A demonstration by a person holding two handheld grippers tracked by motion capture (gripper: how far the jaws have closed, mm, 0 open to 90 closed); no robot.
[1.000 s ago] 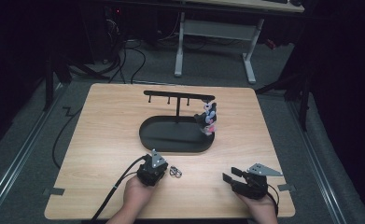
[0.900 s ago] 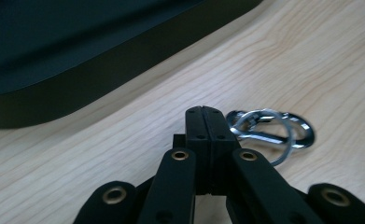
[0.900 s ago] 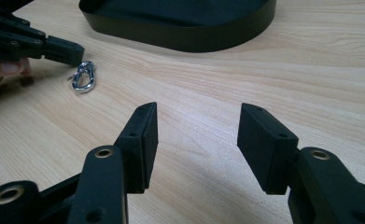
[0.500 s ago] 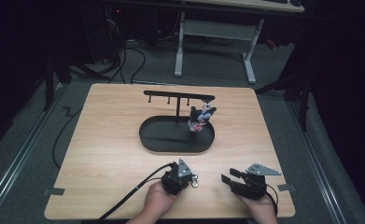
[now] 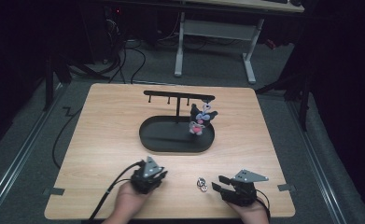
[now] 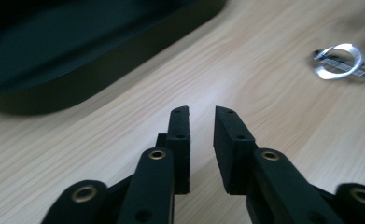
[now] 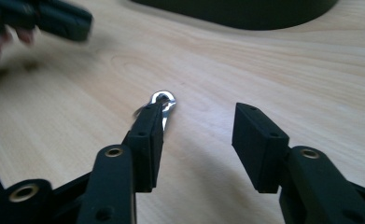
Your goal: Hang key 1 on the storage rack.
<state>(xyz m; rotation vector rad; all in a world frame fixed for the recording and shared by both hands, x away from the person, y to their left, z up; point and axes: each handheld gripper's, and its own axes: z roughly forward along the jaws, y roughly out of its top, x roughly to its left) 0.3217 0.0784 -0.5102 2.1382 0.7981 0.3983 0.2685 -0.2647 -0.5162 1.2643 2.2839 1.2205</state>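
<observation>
High view: the key ring [image 5: 201,184] lies on the table [image 5: 101,140] between the left gripper [image 5: 156,178] and right gripper [image 5: 220,185]. Left jaws have just opened slightly, empty. Right jaws, spread, have been closing; the ring seems just beyond one pad [image 7: 145,140].

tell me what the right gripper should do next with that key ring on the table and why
Probably ease the right gripper a little to its own left before closing. The key ring lies flat on the table, just past the tip of one jaw rather than between the two. The jaws have just been closing with nothing between them. The left gripper stands apart, holding nothing.
</observation>
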